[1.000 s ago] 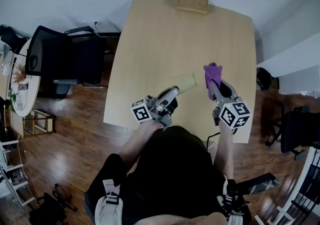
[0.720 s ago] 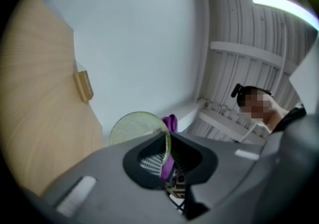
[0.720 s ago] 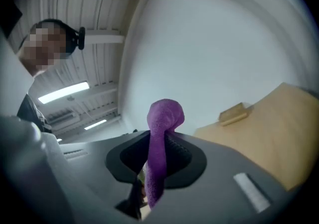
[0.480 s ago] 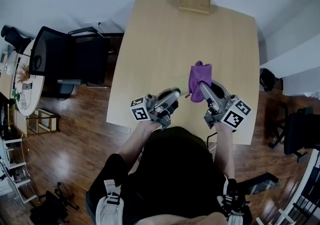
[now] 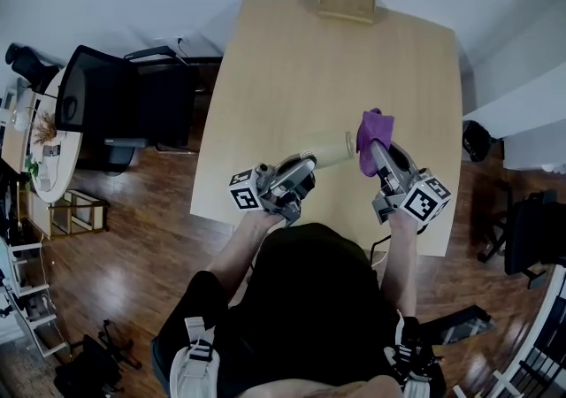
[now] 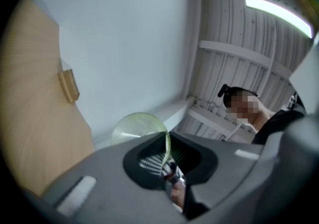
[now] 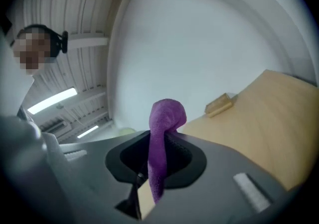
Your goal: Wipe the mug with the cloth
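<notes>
A pale yellow-green mug (image 5: 334, 149) lies on its side in the air above the wooden table (image 5: 292, 69). My left gripper (image 5: 305, 164) is shut on the mug's thin rim (image 6: 134, 126), and its jaws are closing a little tighter. In the left gripper view the mug wall passes between the left gripper's jaws (image 6: 167, 156). My right gripper (image 5: 376, 150) is shut on a purple cloth (image 5: 375, 129), which touches the mug's far end. In the right gripper view the cloth (image 7: 164, 118) sticks up from the right gripper's jaws (image 7: 158, 158).
A small wooden block (image 5: 347, 4) lies at the table's far edge, also visible as a block (image 7: 219, 104) in the right gripper view. A black office chair (image 5: 115, 104) stands left of the table. Wooden floor surrounds the table.
Half a second ago the cloth covered the mug; the right gripper has since drawn it back to the right, and the mug's side shows again. The left gripper has barely moved.
</notes>
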Demonstrator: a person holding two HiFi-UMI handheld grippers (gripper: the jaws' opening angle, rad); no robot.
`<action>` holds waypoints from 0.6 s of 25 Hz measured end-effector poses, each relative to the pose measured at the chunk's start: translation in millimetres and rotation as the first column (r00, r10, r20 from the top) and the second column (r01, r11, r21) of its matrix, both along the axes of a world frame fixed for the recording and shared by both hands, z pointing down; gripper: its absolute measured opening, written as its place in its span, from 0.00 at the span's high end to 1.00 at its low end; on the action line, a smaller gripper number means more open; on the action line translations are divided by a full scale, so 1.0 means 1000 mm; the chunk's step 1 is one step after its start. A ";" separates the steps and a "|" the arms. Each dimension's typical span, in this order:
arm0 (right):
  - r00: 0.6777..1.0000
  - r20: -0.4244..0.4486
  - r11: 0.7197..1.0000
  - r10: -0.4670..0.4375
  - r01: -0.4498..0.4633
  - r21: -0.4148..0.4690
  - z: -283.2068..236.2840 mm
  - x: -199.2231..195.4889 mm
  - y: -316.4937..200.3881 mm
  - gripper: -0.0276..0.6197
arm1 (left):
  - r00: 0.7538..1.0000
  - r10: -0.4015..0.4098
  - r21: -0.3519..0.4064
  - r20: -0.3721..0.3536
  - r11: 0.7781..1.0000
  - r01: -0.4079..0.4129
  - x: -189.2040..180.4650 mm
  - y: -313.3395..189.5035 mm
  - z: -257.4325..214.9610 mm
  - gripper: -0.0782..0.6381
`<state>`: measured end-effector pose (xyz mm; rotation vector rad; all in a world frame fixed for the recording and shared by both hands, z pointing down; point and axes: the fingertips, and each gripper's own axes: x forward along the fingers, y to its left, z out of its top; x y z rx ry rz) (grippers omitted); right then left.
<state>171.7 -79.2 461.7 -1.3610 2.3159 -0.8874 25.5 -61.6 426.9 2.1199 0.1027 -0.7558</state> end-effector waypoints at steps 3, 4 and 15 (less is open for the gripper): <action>0.992 0.064 0.986 -0.109 0.099 0.136 -0.049 -0.020 0.006 0.86 | 1.000 0.004 0.013 0.019 1.000 -0.004 0.004 0.000 0.001 0.83; 0.988 0.058 0.980 -0.141 0.132 0.147 -0.054 -0.028 0.007 0.86 | 1.000 0.011 0.019 0.018 1.000 -0.011 0.006 0.001 -0.001 0.83; 0.985 -0.170 0.986 -0.014 -0.014 -0.164 0.069 0.003 -0.002 0.86 | 0.988 0.045 -0.164 0.148 0.986 -0.020 0.014 -0.006 0.059 0.83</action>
